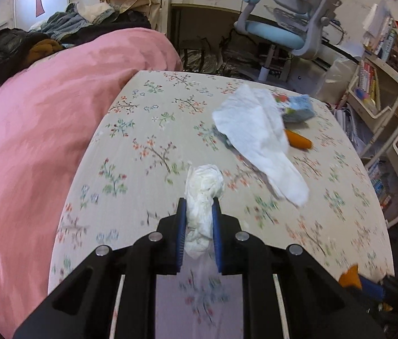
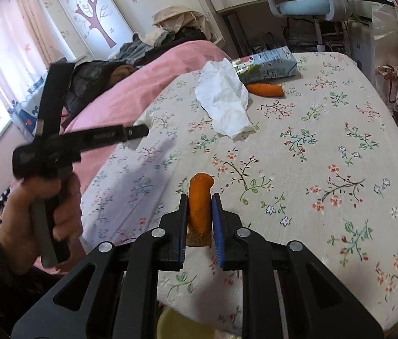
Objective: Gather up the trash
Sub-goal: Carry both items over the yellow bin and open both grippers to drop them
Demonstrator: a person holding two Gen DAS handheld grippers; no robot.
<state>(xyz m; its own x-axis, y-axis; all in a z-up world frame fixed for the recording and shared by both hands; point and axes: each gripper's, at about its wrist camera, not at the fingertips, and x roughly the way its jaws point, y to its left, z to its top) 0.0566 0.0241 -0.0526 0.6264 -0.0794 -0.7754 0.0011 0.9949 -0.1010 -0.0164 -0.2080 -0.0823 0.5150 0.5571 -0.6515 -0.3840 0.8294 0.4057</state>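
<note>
Tissue (image 1: 258, 138) on floral table (image 1: 148, 130); pink bedding (image 1: 43, 118) beside, probably touching.

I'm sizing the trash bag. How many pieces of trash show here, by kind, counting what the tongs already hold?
White tissues: 2, a crumpled tissue in the left tongs and a flat tissue on the table.
Orange peels: 2, one peel in the right tongs and one loose peel.
Carton: 1.
Total: 5.

Carton (image 1: 295, 107) half under tissue (image 1: 255, 132)
</note>
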